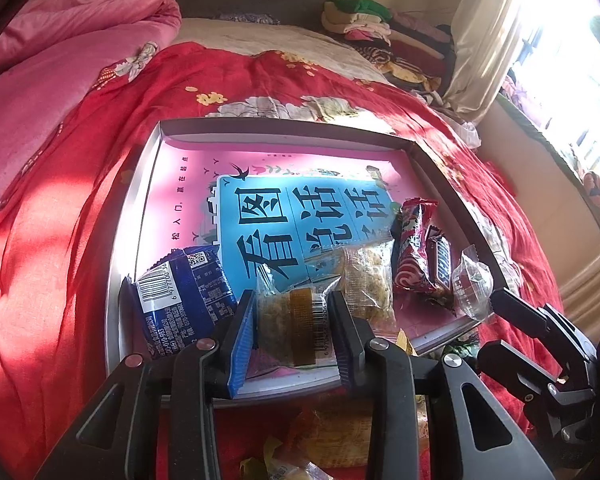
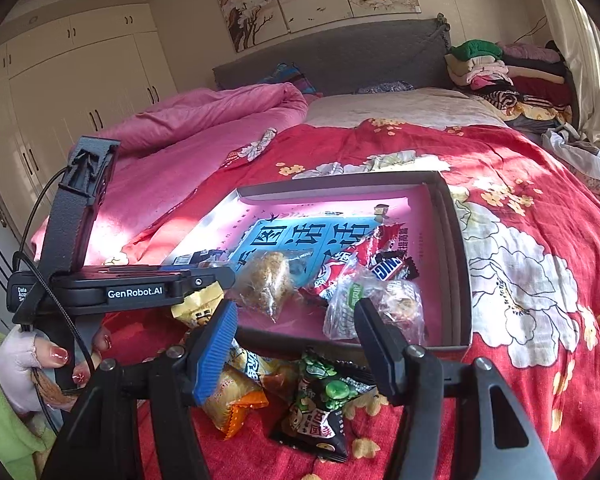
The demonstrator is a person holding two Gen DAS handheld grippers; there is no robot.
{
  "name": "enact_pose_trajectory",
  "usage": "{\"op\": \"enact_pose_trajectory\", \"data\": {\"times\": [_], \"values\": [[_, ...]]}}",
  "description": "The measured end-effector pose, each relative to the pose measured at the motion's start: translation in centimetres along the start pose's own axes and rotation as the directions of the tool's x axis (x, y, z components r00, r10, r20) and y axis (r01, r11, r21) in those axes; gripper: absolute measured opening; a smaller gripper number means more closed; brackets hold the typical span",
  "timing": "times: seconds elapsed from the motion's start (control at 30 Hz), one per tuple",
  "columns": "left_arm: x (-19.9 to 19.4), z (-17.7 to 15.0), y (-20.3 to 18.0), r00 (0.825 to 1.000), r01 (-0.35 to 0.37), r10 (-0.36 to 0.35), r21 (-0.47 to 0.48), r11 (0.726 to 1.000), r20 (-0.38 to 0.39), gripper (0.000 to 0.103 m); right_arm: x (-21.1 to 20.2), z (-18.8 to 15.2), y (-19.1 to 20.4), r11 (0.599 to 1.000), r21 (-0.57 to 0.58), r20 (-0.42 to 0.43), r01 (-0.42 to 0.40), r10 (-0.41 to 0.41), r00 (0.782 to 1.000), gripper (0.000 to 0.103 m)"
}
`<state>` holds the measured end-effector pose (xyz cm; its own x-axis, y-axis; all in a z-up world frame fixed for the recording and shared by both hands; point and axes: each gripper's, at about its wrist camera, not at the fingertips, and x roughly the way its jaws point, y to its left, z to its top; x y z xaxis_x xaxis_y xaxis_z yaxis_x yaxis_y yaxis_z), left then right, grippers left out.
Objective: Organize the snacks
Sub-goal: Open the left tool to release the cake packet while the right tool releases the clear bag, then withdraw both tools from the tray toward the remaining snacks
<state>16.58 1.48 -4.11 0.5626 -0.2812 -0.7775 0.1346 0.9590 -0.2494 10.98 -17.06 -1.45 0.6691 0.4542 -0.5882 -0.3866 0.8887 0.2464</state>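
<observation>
A shallow grey box (image 1: 140, 184) with a pink and blue printed bottom lies on the red bedspread. My left gripper (image 1: 292, 312) is shut on a clear-wrapped cake snack (image 1: 288, 320) over the box's near edge. In the box lie a blue packet (image 1: 180, 296), another clear-wrapped cake (image 1: 366, 276), a red wrapper (image 1: 414, 252), a Snickers bar (image 1: 440, 262) and a clear candy bag (image 1: 472, 284). My right gripper (image 2: 296, 316) is open above the box's near rim (image 2: 458, 264). Loose snacks lie under it on the bed: a green pea packet (image 2: 320, 404) and yellow-orange packets (image 2: 236, 392).
A pink quilt (image 2: 188, 120) is bunched at the back left. Folded clothes (image 2: 508, 76) are piled at the headboard's right. White wardrobes (image 2: 80, 80) stand left. A window and curtain (image 1: 500, 32) are on the right. The left gripper's body (image 2: 100, 288) crosses the right wrist view.
</observation>
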Motion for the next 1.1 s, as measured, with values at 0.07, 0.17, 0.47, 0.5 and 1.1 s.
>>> {"op": "enact_pose_trajectory", "data": {"times": [0.07, 0.17, 0.47, 0.5, 1.1], "values": [[0.0, 0.0, 0.1, 1.000, 0.001, -0.001, -0.002, 1.000, 0.002, 0.037, 0.3, 0.1, 0.1, 1.000, -0.003, -0.005, 0.002, -0.002, 1.000, 0.061], [-0.2, 0.1, 0.3, 1.000, 0.004, -0.004, -0.007, 1.000, 0.006, 0.038, 0.7, 0.0, -0.3, 1.000, 0.007, -0.017, 0.016, -0.016, 1.000, 0.061], [-0.6, 0.2, 0.6, 0.999, 0.038, -0.037, -0.046, 0.998, 0.016, 0.046, 0.9, -0.2, -2.4, 0.995, 0.075, -0.030, 0.058, -0.056, 0.998, 0.061], [-0.7, 0.1, 0.6, 0.999, 0.039, -0.038, -0.046, 0.998, 0.018, 0.046, 0.9, -0.2, -2.6, 0.995, 0.079, -0.028, 0.060, -0.058, 0.998, 0.061], [-3.7, 0.6, 1.3, 0.994, 0.077, -0.070, -0.080, 0.994, 0.089, 0.064, -0.3, -0.1, -3.2, 0.990, 0.093, -0.005, 0.110, -0.110, 0.994, 0.061]]}}
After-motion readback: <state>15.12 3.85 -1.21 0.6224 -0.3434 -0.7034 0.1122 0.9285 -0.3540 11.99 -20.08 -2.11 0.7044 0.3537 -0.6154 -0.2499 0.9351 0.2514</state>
